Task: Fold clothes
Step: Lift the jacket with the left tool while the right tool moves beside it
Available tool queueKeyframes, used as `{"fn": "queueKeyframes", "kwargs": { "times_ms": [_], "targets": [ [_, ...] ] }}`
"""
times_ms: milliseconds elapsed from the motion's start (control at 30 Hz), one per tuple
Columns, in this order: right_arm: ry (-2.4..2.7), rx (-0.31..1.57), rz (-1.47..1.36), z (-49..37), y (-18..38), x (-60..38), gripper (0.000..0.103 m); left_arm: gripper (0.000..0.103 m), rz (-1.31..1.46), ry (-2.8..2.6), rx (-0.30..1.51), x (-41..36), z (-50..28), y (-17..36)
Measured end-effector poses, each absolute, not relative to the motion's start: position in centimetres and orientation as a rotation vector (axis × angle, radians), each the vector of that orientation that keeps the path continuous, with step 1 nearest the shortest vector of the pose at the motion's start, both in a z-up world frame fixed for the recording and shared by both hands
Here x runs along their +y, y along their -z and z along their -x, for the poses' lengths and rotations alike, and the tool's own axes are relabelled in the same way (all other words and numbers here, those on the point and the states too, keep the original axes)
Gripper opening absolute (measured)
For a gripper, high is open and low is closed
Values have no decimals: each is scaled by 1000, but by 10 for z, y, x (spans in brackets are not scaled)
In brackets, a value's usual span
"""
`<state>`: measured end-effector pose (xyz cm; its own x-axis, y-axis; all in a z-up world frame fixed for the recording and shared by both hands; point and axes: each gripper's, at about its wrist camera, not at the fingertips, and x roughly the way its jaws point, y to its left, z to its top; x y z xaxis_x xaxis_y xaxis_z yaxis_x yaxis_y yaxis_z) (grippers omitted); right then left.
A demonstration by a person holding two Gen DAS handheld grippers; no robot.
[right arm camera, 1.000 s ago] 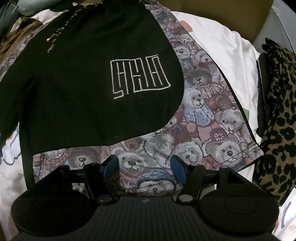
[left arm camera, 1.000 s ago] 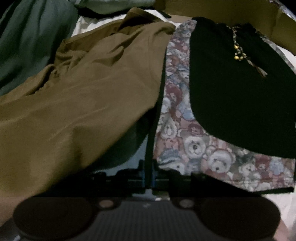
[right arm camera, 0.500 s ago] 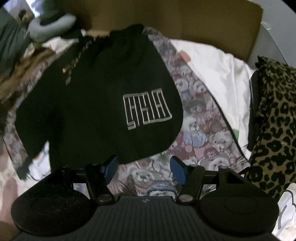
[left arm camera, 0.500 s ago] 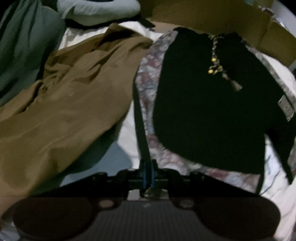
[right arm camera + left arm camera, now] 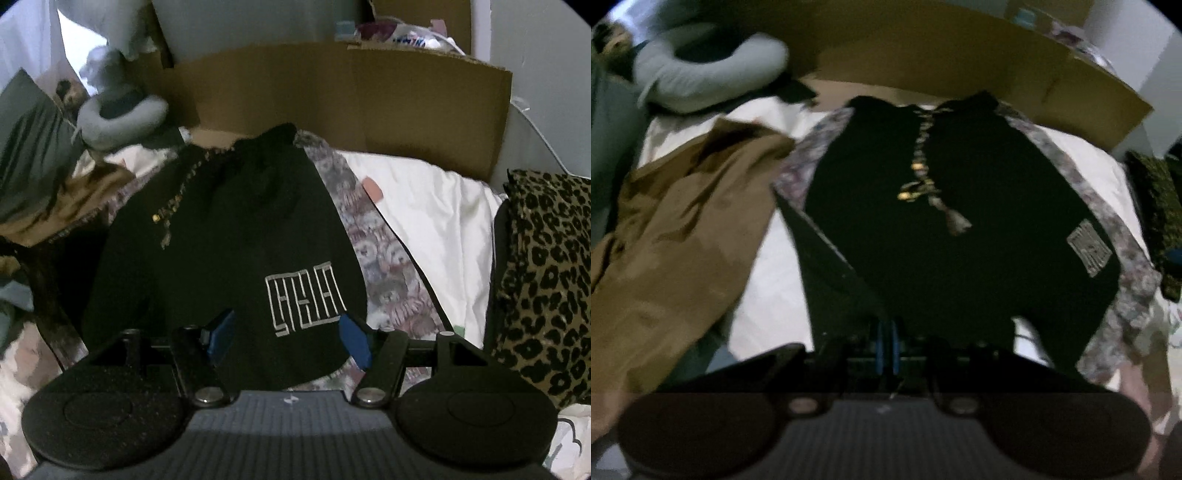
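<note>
The black garment (image 5: pixel 229 236) with its bear-print panel (image 5: pixel 384 266) lies on the white bedding (image 5: pixel 436 206), long axis running away from both tools. The left gripper (image 5: pixel 886 345) has its jaws pinched together on a dark hem corner, lifted. The right gripper (image 5: pixel 286 338), jaws apart, straddles the near hem.

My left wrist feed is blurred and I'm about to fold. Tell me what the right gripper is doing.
Observer: The right gripper is open. The hem of the black shorts lies between its fingers, unpinched.
Operator: Give me a landmark there.
Observer: A white outlined logo sits just above its right finger.
Operator: Report what's beside the shorts.
Observer: A leopard-print cloth lies to the right, with white sheet showing between them.
</note>
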<state>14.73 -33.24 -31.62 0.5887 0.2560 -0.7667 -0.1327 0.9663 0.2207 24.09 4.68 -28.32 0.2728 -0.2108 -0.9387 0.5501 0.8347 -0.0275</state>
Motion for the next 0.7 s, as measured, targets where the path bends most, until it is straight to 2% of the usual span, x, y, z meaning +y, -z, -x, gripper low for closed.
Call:
{"fn": "queueKeyframes", "kwargs": {
  "times_ms": [167, 700],
  "targets": [
    [-247, 903, -279, -151, 310, -332, 68, 5, -332, 546, 1205, 23, -234, 285],
    [-450, 899, -405, -185, 319, -278, 68, 5, -312, 626, 1295, -19, -249, 287]
  ]
}}
